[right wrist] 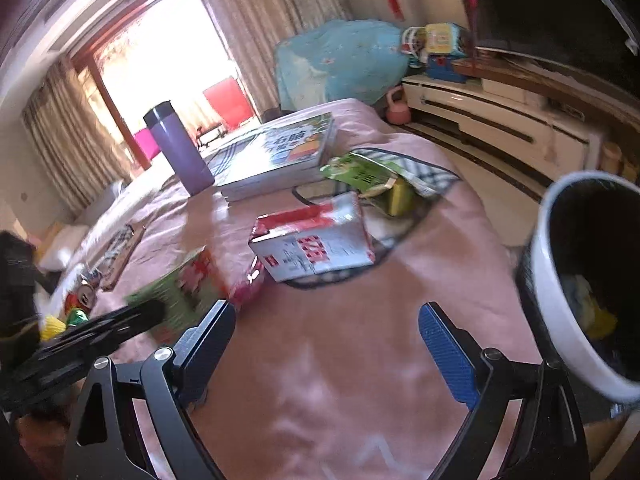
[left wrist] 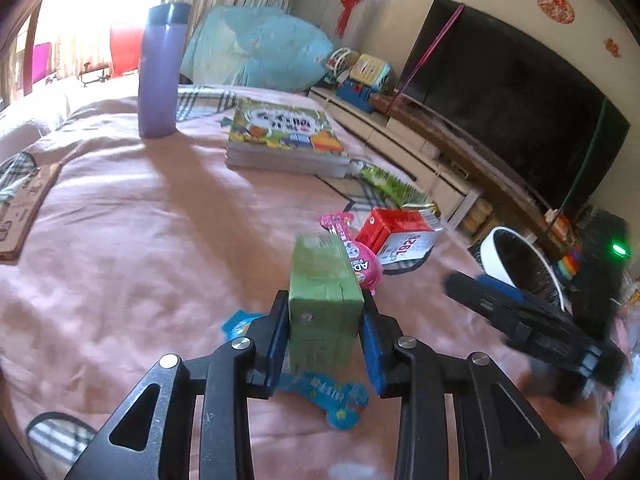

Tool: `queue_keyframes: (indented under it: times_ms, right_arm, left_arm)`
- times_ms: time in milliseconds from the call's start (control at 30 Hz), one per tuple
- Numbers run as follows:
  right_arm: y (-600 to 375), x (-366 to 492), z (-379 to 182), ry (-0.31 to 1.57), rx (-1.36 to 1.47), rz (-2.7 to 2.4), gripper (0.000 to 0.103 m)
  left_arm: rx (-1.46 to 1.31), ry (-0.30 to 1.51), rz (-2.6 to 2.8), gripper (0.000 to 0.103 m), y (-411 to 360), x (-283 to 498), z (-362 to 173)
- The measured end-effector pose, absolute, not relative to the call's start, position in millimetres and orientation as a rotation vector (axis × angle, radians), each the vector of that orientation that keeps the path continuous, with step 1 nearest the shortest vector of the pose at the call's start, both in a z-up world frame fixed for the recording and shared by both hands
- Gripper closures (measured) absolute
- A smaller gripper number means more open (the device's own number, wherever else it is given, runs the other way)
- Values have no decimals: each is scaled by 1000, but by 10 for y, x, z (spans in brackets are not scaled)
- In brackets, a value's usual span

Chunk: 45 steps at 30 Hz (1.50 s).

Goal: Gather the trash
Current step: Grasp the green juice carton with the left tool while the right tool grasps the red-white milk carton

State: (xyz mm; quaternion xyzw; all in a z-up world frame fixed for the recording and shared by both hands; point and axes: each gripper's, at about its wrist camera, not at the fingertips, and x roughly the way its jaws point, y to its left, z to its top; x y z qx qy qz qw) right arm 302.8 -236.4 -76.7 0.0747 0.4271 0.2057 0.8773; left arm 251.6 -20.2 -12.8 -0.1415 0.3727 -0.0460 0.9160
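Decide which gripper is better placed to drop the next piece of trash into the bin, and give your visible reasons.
Left. The left gripper already has its fingers pressed on the green carton, ready to carry. The right gripper sits nearer the white-rimmed bin, but it is open and empty.

Taking the white-rimmed black waste bin (right wrist: 560,300) as landmark: bare pink bedspread (right wrist: 320,360) lies open between it and the right claw (right wrist: 326,344), whose jaws stand wide. Farther from the bin, the red-and-white carton (right wrist: 316,240), crumpled green snack wrapper (right wrist: 368,176), stacked picture books (right wrist: 276,156) and tall purple flask (right wrist: 180,152) crowd the bed.
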Motion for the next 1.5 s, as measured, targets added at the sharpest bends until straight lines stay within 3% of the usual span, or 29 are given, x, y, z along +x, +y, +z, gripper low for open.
queue_keyframes:
  times_ms: [300, 633, 700, 767, 800, 833, 867, 933, 1033, 1100, 1133, 1167, 1200, 1233, 1267, 1500]
  right_arm:
    - [-2032, 3364, -898, 901, 63, 450, 9]
    - [-1876, 3557, -992, 912, 63, 431, 10]
    - [-1908, 3561, -990, 904, 73, 423, 24]
    - [-1933, 3549, -981, 905, 80, 422, 58]
    - [-1949, 3531, -973, 906, 77, 412, 68]
    - [-1965, 3516, -968, 908, 75, 406, 86]
    - [-1986, 3497, -963, 909, 82, 407, 98]
    - [-2036, 3448, -945, 909, 92, 410, 102]
    - [-2113, 3365, -900, 914, 112, 417, 101]
    - [-2154, 3340, -860, 920, 153, 430, 94]
    - [-2170, 3338, -831, 917, 171, 424, 82]
    - [-2171, 3345, -798, 908, 186, 415, 57]
    - [-2166, 3360, -767, 897, 204, 402, 44]
    - [-2155, 3371, -747, 889, 221, 387, 25]
    - [-2127, 3394, -729, 880, 238, 365, 17]
    - [-1838, 3793, -770, 885, 266, 124, 17]
  left_arm:
    - [-322, 769, -67, 73, 100, 2055, -187]
    - [-324, 826, -59, 72, 48, 2153, -342]
    - [-315, 825, -58, 72, 20, 2205, -355]
    - [-311, 825, -65, 72, -22, 2265, -386]
    - [-313, 826, -70, 72, -40, 2280, -405]
    - [-314, 825, -78, 72, -71, 2307, -420]
    - [-314, 826, -84, 72, -94, 2320, -433]
    - [-318, 829, -103, 72, -153, 2337, -435]
    - [-317, 827, -126, 72, -195, 2320, -422]
    - [-321, 821, -129, 72, -179, 2289, -408]
    - [-324, 814, -125, 72, -164, 2264, -395]
    - [-326, 805, -119, 72, -140, 2242, -377]
    - [-330, 796, -118, 72, -115, 2221, -358]
    - [-332, 785, -113, 72, -96, 2195, -336]
    - [-329, 771, -106, 72, -71, 2174, -315]
    - [-336, 774, -93, 72, 49, 2147, -373]
